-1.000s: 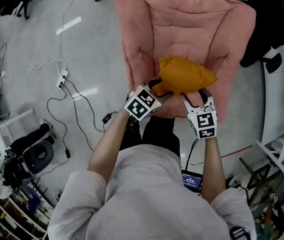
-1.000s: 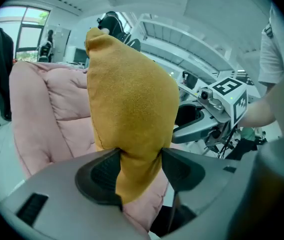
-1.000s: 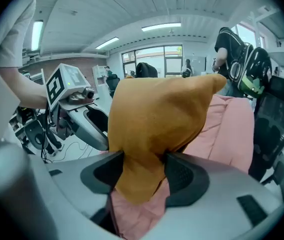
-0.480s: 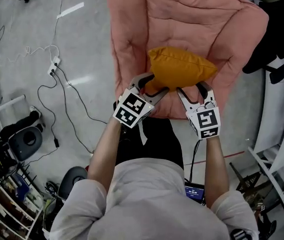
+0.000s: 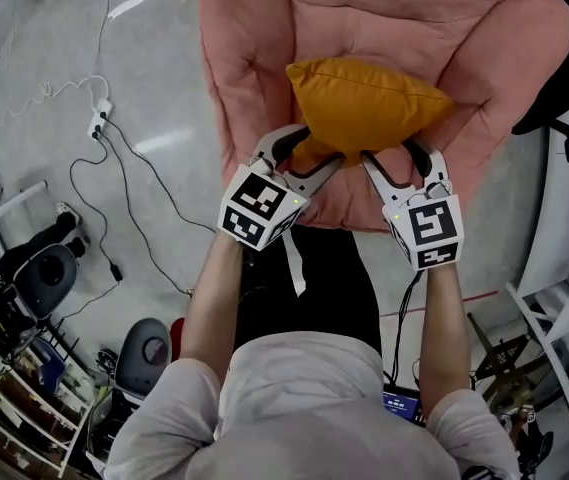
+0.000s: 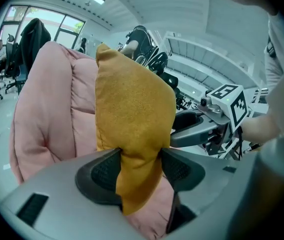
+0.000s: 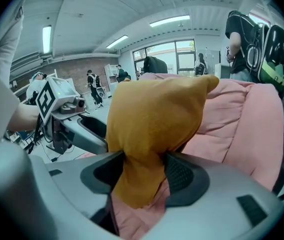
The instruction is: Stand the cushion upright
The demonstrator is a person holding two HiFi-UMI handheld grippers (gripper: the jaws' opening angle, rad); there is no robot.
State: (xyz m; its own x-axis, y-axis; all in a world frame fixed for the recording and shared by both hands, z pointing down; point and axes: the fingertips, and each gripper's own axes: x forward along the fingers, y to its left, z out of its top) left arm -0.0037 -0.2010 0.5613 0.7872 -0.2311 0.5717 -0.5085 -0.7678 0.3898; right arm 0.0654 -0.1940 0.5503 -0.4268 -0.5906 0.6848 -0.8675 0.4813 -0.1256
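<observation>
A mustard-yellow cushion (image 5: 364, 103) is held over the seat of a pink padded armchair (image 5: 264, 78). My left gripper (image 5: 309, 153) is shut on the cushion's near left corner, and my right gripper (image 5: 399, 158) is shut on its near right corner. In the left gripper view the cushion (image 6: 132, 114) stands on edge against the pink backrest (image 6: 52, 109), its lower corner pinched between the pads. The right gripper view shows the cushion (image 7: 154, 124) pinched the same way, with pink padding (image 7: 236, 129) behind it.
Cables and a power strip (image 5: 96, 120) lie on the grey floor left of the chair. A dark bag (image 5: 44, 278) and shelving clutter sit at the lower left. White frames (image 5: 564, 328) stand at the right. People and office chairs are far off in the gripper views.
Both grippers have carried the cushion farther over the chair seat and lower, and the cushion now sits closer to the backrest. The grips are unchanged.
</observation>
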